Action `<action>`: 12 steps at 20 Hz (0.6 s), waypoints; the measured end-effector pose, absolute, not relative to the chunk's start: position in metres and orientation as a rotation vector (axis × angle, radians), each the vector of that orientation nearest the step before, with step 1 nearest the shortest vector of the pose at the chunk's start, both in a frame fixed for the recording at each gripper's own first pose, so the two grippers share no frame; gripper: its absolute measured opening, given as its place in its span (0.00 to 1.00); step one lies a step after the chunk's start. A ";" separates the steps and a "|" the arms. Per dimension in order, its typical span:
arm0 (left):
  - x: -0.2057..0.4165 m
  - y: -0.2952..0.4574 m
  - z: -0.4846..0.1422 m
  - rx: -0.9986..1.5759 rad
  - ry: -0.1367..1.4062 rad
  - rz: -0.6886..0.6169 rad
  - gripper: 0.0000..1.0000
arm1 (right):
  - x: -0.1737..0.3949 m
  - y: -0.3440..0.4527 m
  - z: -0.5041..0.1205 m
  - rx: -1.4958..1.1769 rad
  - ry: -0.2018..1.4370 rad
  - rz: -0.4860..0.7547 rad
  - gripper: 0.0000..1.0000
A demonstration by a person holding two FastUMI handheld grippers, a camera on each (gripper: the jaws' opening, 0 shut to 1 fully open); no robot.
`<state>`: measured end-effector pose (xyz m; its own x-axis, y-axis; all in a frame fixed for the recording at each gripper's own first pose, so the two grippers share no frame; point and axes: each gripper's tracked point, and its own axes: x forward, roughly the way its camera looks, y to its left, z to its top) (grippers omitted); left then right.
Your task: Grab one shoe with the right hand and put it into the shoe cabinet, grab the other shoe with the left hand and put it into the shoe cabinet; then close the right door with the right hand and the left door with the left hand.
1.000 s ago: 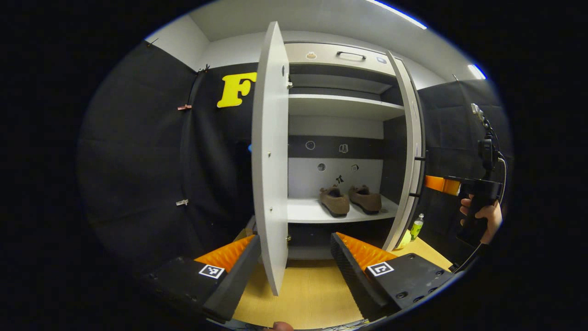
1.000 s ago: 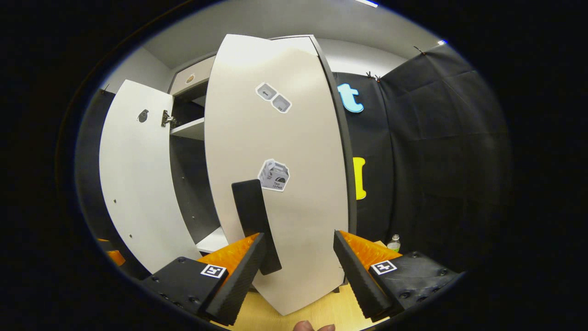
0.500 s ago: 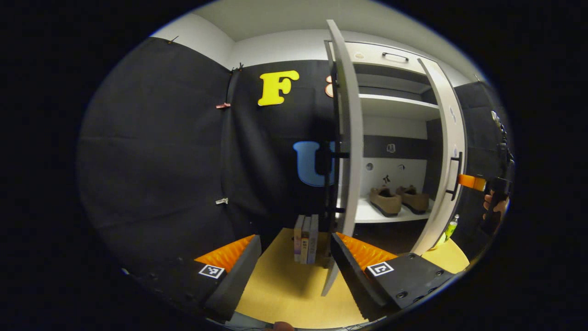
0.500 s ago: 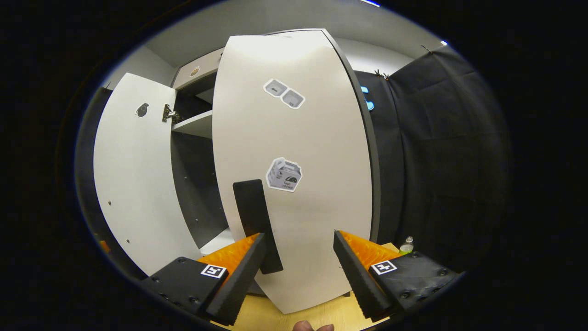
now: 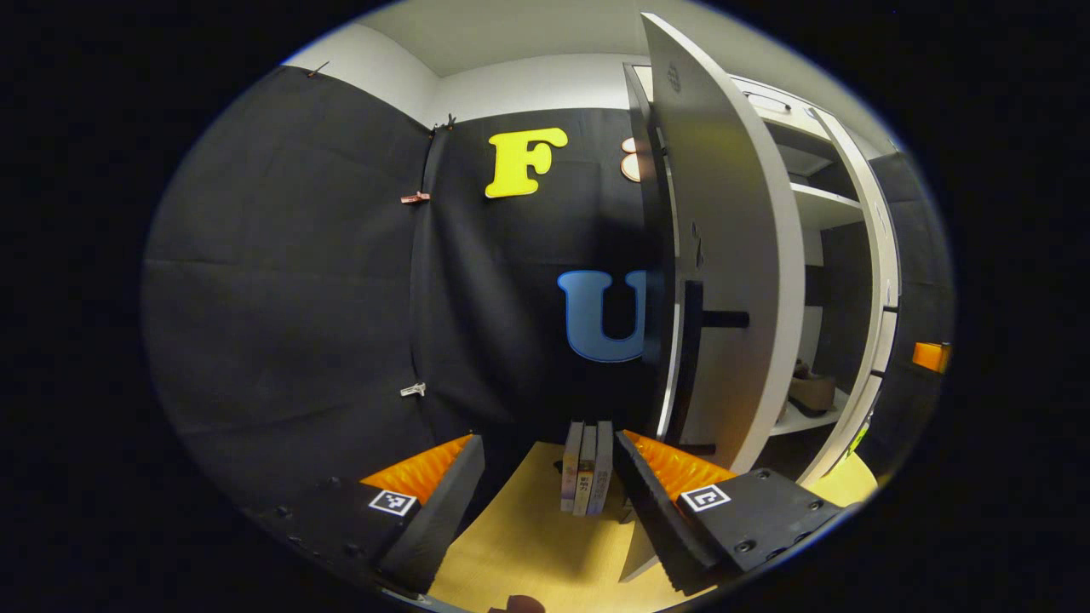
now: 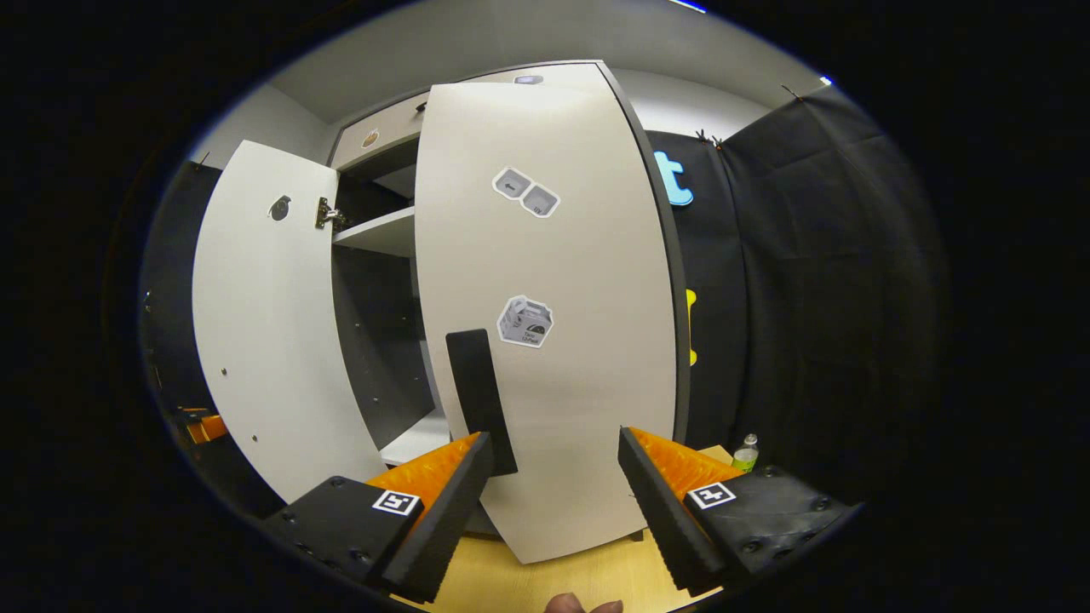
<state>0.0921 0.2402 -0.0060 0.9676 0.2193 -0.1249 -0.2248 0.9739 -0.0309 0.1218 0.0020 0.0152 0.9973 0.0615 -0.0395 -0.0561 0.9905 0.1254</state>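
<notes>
Right door (image 6: 545, 323) upright and part-closed, dead ahead of the right hand-held gripper (image 6: 553, 502); fingers spread wide, gripping nothing, dark handle (image 6: 481, 400) just above the left finger. Left door (image 5: 724, 281) swung out, edge-on, up and right of the left hand-held gripper (image 5: 549, 502), also spread and empty, nearer to that door. One shoe (image 5: 809, 387) glimpsed on the cabinet shelf (image 5: 800, 419); the other hidden behind the door. Contact with either door hard to judge.

I see three thin upright books (image 5: 586, 467) on the yellow wooden floor (image 5: 528, 545); a small green-labelled bottle (image 6: 745, 454) stands there too.
</notes>
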 end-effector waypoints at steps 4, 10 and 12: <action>0.100 0.235 0.001 -0.037 0.098 0.214 0.97 | 0.111 -0.011 0.013 0.080 0.048 0.048 0.98; 0.098 0.220 0.005 -0.032 0.077 0.224 0.93 | 0.100 -0.024 0.009 0.068 0.056 0.044 0.98; 0.098 0.213 0.010 -0.045 0.061 0.214 0.93 | 0.099 -0.026 0.009 0.070 0.055 0.049 0.98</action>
